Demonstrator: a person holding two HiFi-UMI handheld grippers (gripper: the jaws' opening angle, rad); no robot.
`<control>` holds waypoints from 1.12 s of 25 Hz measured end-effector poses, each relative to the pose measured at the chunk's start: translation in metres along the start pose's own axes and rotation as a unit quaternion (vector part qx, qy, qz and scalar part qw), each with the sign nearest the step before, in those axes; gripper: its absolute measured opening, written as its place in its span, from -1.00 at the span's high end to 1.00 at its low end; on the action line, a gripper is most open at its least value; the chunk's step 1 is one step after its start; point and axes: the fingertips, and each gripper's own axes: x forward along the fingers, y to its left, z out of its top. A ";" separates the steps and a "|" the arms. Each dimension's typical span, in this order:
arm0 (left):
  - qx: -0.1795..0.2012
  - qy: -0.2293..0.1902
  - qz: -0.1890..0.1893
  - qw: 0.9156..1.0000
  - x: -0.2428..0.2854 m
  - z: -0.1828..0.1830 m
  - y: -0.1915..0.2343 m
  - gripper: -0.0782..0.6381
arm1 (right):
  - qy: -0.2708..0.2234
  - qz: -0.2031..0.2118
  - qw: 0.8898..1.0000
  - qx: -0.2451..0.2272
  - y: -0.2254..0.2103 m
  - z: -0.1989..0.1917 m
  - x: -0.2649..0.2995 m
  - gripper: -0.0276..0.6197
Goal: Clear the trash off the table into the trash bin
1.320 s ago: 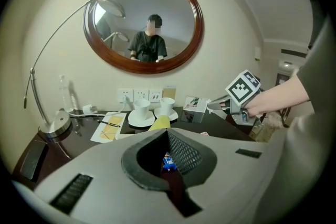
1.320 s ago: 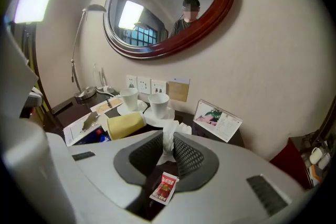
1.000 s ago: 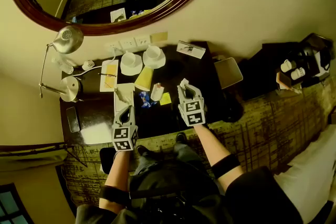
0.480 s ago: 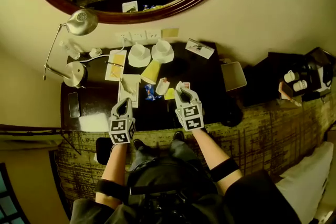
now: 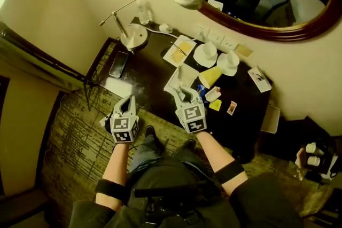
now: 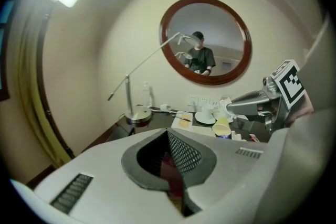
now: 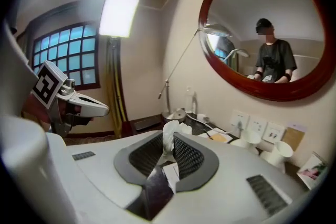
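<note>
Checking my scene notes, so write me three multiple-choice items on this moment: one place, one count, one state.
1. Where is the yellow paper cup?
A. on its side on the table
B. on the carpet
C. on the lamp base
2. How many white cups sit on saucers by the wall?
A. one
B. two
C. four
3. The right tongs are:
A. wide open, empty
B. shut on a crumpled white tissue
C. out of view
Key: 1 A, the head view shows it tipped over on the dark tabletop; 2 B, two cups stand side by side; 3 B, the tissue is pinched between the jaws.
</note>
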 end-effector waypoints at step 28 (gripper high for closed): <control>-0.253 0.047 0.280 0.925 -0.138 -0.281 0.251 0.78 | 0.117 0.386 0.893 -0.197 0.420 -0.121 0.213 0.68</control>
